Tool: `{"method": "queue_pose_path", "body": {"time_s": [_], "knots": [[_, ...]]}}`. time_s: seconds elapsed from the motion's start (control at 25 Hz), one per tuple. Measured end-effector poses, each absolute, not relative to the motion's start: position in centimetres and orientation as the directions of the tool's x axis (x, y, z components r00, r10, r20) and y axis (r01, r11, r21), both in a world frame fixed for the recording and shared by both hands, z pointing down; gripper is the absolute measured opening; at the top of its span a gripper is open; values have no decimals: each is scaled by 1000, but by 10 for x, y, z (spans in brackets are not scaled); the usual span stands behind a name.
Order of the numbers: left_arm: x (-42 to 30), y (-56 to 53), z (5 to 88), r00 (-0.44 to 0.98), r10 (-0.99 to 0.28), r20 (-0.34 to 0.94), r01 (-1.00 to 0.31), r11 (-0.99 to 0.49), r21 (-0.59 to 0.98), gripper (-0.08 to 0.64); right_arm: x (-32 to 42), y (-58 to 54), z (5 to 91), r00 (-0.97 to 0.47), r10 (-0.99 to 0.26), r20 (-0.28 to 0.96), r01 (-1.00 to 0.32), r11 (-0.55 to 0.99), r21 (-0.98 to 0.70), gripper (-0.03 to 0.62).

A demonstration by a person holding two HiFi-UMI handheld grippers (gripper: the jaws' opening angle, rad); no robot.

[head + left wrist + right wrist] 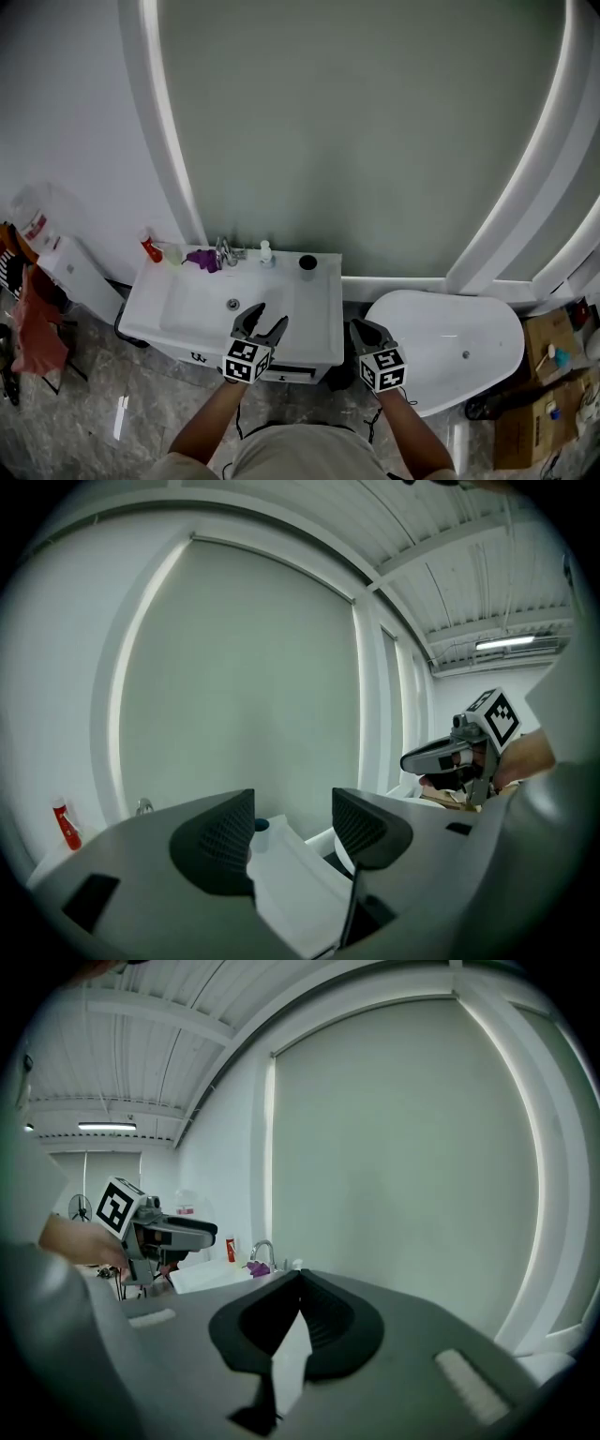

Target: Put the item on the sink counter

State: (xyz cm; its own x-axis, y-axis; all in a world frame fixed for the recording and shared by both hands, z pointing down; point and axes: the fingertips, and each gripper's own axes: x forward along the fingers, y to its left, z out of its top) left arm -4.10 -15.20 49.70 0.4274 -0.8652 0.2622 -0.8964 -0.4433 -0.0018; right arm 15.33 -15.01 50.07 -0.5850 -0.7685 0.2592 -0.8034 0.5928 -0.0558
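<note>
The white sink counter (309,314) stands below me against the wall. My left gripper (270,315) hovers over its front edge with its jaws apart, and only the counter (291,878) shows between them. To its right, my right gripper (362,325) hangs over the gap between the counter and a bathtub, jaws meeting at the tips with nothing seen in them. Each gripper view shows the other gripper: the right gripper (466,750) and the left gripper (157,1230). Neither holds an item.
Along the counter's back edge stand a red tube (150,248), a purple item (202,260), the faucet (225,252), a small white bottle (266,252) and a black cup (307,263). A white bathtub (450,342) lies right, cardboard boxes (548,356) beyond it, red cloth (33,314) far left.
</note>
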Motion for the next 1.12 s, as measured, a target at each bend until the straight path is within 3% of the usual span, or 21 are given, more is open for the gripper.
{"method": "queue_pose_path", "body": {"time_s": [0.12,0.36,0.68,1.12], "knots": [[-37,-145,493,408,-876,257,-905,-425,-10,191,164,-150,500,-594,-762,257,-798,598,-70,11],[-33,-132,487,388,-886,254,-915,-403,-9,139,172,-146,499,-609,-752,252,-789,606,-101,11],[-43,-113,474,331,-916,229,-938,-346,-30,18,174,-134,480,-628,-751,206,-777,622,-100,11],[-47,-107,481,332,-908,254,-939,-345,-7,8,172,-126,474,-635,-748,194,-769,635,-69,11]]}}
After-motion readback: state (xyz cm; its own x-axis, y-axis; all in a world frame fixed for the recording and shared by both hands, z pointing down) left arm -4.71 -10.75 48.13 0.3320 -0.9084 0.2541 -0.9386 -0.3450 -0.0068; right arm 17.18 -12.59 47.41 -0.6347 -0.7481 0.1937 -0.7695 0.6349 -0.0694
